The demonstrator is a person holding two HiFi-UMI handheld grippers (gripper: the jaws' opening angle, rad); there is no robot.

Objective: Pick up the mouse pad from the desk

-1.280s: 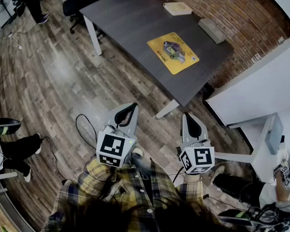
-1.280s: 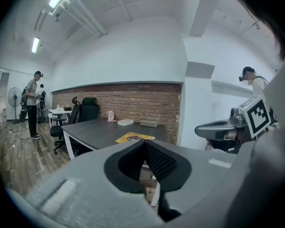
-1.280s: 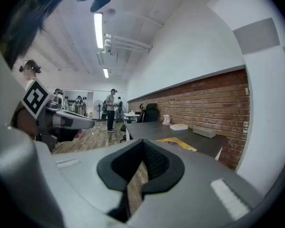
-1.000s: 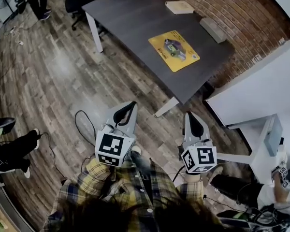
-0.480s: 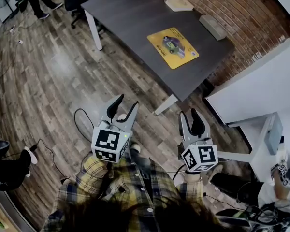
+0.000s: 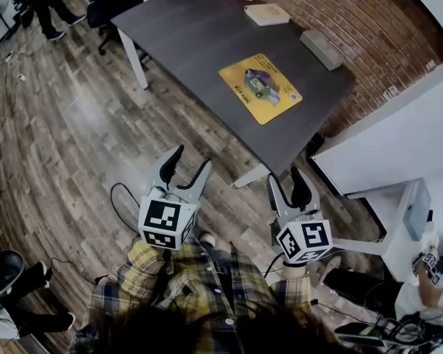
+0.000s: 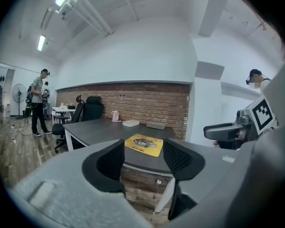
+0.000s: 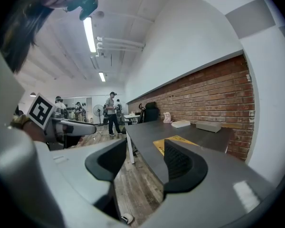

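The worktop (image 6: 184, 35) is dark and long, and one long edge of it is set close to the brick wall (image 6: 369, 21). The other long edge is open to the wooden floor (image 6: 81, 139), which is free over a wide part; only a thin cable (image 6: 122, 198) is seen on it near the left gripper (image 6: 189, 161). At the right the way is narrowed by a white cabinet (image 6: 399, 139). The near corner of the worktop is carried by a white leg (image 6: 251, 175).

The mouse pad (image 6: 260, 88) is laid flat on the worktop, in its near half and nearer to the wall side. It is yellow, with a dark print in the middle. Bare worktop is left around all four of its edges. In the head view its long axis is pointed from upper left to lower right, roughly along the long edges of the worktop. A grey box (image 6: 322, 49) is placed between the mouse pad and the wall, apart from it, and a flat white book (image 6: 267, 13) lies further along.

Both grippers are held over the floor, well apart from the worktop, and are pointed toward it. The jaws of the left gripper have just been opening and are spread, with nothing between them. The same is seen for the right gripper (image 6: 287, 179).
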